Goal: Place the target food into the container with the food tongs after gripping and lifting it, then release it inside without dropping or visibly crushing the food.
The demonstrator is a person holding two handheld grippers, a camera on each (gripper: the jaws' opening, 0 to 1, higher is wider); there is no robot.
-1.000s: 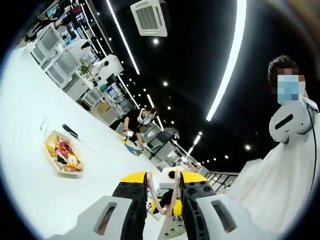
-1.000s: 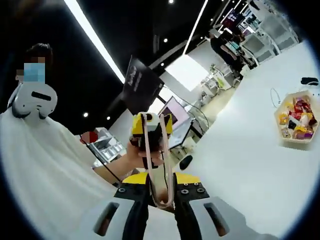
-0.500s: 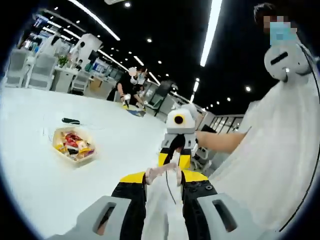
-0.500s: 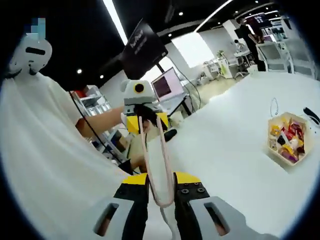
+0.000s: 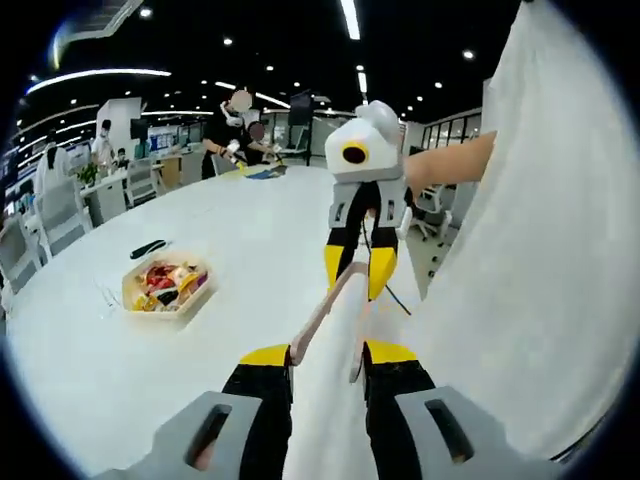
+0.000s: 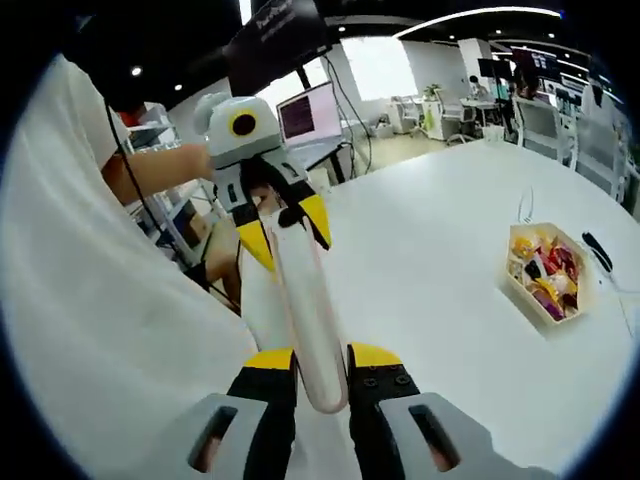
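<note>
Both grippers clamp one pair of pale food tongs (image 6: 305, 300) between them, the right gripper (image 6: 318, 372) at one end, the left gripper (image 5: 328, 360) apparently at the other, while the food tray (image 6: 545, 273) sits well off on the white table (image 6: 430, 260), to the right gripper's far right.

Two hand-held grippers (image 5: 328, 352) (image 6: 322, 352), one tongs (image 6: 305, 300), one container (image 5: 165, 287).

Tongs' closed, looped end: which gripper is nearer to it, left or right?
Right. The loop sits between the jaws of the right gripper; the left gripper clamps the tongs at their far, open end.
</note>
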